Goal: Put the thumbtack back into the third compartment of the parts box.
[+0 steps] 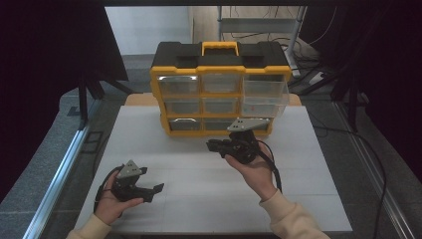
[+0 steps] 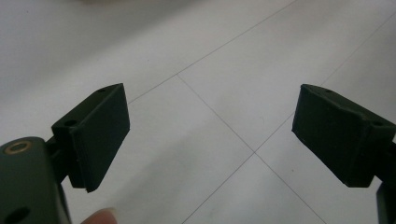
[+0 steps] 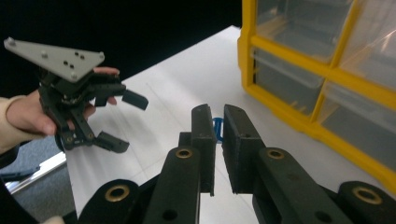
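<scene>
From above we see the desk (image 1: 199,194), a white board, with a yellow-and-black drawer cabinet (image 1: 220,89) standing at its far edge, and the top-right drawer (image 1: 266,94) pulled out past the cabinet's front. Our right gripper (image 1: 215,146) is held in front of the cabinet's bottom row, its jaws pointing toward the desk's left edge; our left gripper (image 1: 155,190) sits near the near-left corner, well apart from the cabinet. The high view is too small to show what the right jaws carry. The right gripper view settles it: the two black jaws stand nearly together, and a small blue thing (image 3: 217,127) shows in the narrow slit between them, so we read them as closed on it, though we cannot tell what it is. That view also shows the cabinet's clear drawers (image 3: 299,28) close on the right and the left gripper (image 3: 122,121) farther off, held in a hand, jaws apart. The left gripper view (image 2: 210,135) confirms this: its jaws stand wide open over bare white desk, with nothing between them.
</scene>
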A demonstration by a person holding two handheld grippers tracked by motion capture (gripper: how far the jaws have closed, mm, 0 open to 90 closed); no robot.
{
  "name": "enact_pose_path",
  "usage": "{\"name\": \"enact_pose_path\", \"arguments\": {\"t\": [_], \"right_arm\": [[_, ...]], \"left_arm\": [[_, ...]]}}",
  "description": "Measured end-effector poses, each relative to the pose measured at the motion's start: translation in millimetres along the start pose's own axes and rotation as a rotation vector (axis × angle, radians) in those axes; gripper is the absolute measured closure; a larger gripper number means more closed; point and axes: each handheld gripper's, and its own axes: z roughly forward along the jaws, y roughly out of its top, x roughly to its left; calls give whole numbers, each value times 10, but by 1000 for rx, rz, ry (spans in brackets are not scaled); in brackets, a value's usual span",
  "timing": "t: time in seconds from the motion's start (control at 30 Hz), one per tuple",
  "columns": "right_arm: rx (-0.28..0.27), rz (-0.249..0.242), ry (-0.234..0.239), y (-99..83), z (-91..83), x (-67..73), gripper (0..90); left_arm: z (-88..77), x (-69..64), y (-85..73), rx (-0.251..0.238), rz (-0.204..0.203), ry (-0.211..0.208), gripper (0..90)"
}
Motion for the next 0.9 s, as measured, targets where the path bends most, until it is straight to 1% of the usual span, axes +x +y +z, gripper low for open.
{"name": "enact_pose_path", "arguments": {"t": [0.1,0.17,0.23,0.3,0.43,0.5,0.57,0.7,0.73,0.9], "right_arm": [[-21,-1,-6,54,-54,-15,834],[-34,1,-15,88,-96,-20,834],[-48,5,-14,117,-137,-25,833],[-67,2,-20,156,-193,-36,834],[-108,4,-32,240,-298,-67,833],[-128,11,-36,284,-348,-78,833],[-146,19,-31,325,-390,-94,833],[-166,12,-45,402,-453,-125,833],[-167,7,-57,429,-480,-137,833],[-192,11,-70,540,-575,-184,833]], "left_arm": [[-5,1,0,1,4,1,115],[-9,1,1,-2,2,1,115],[-13,3,2,-4,-3,1,115],[-14,1,3,-8,-6,2,115],[-14,1,5,-3,0,3,115],[-15,2,6,-3,1,2,115],[-17,5,6,-5,-2,3,115],[-20,6,6,-10,-4,3,115],[-21,6,6,-10,-4,3,115],[-24,10,7,-13,-8,3,115]]}}
